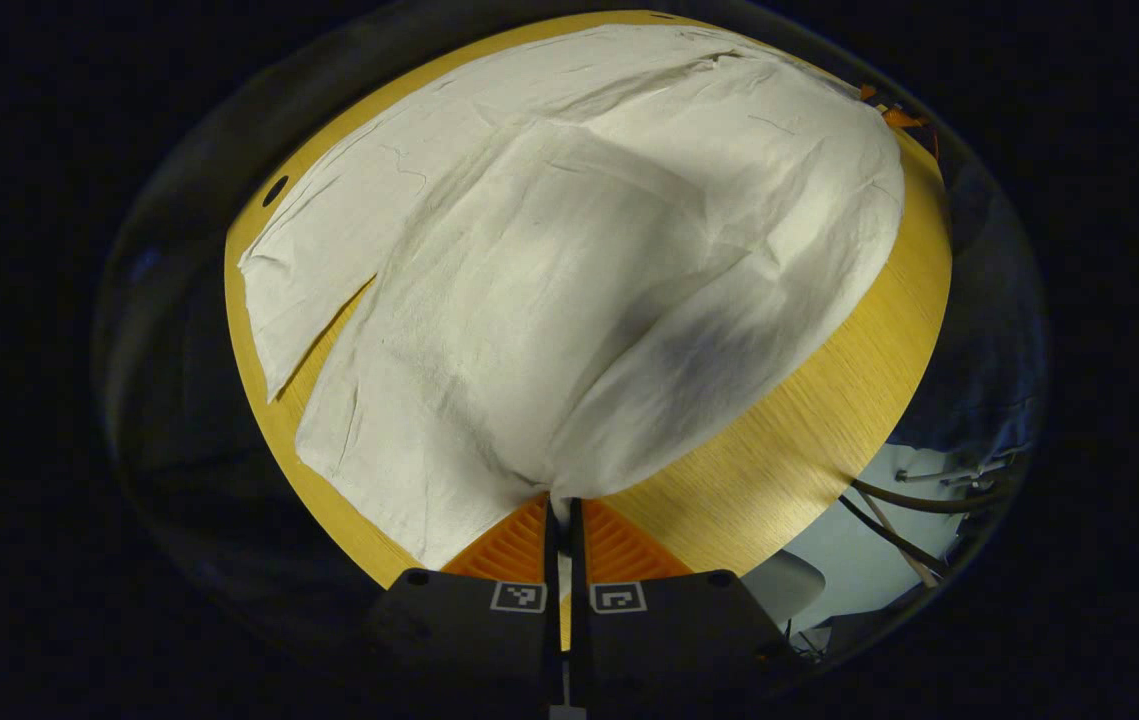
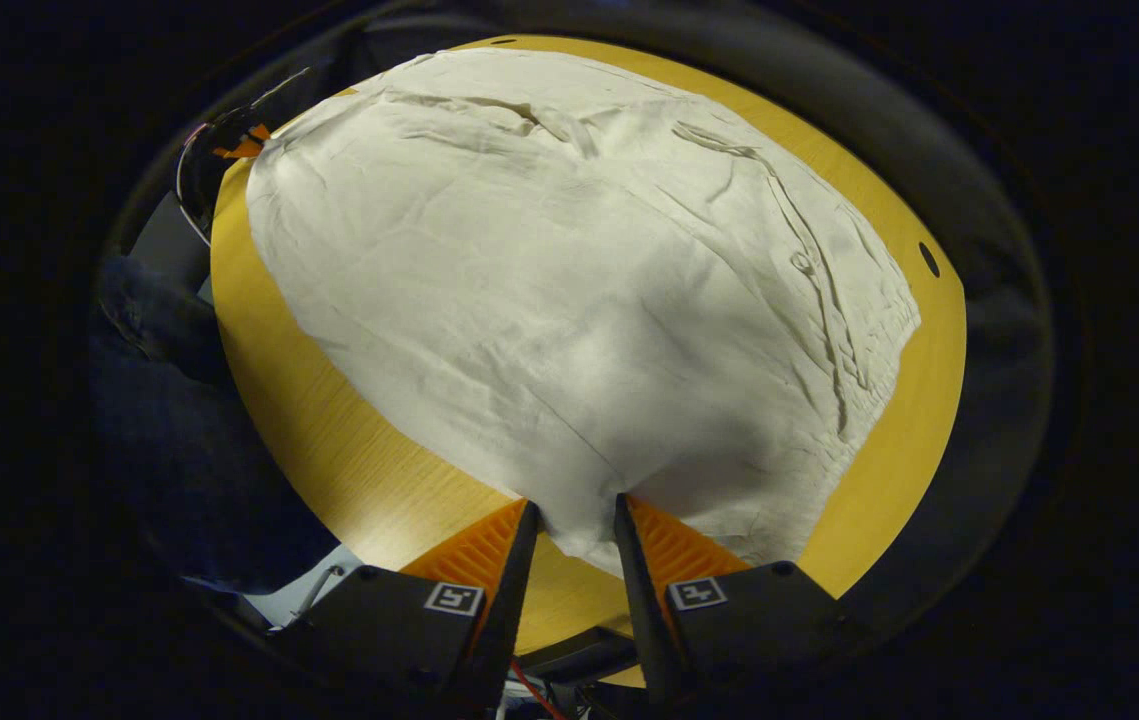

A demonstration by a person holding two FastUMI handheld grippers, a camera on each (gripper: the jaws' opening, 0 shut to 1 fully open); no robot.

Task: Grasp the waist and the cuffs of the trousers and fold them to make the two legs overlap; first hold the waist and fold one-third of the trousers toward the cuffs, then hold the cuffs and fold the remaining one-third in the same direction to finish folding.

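The trousers [image 1: 569, 260] hide most of the table [image 1: 779, 470], while cables [image 1: 909, 510] at lower right blur into darkness.

A yellow wooden table [image 1: 789, 450] has a small dark hole [image 1: 275, 190] near its edge. Beside the table, below its edge, some cables [image 1: 914, 500] hang over a pale floor [image 1: 869, 570].

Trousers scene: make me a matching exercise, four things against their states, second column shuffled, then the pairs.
1. left gripper
2. right gripper
3. trousers
4. table

A. spread out and creased
B. bare wood beside the cloth
C. fingers shut, pinching a fabric edge
D. fingers apart, cloth between them, not yet clamped

Pairs: 1-C, 2-D, 3-A, 4-B
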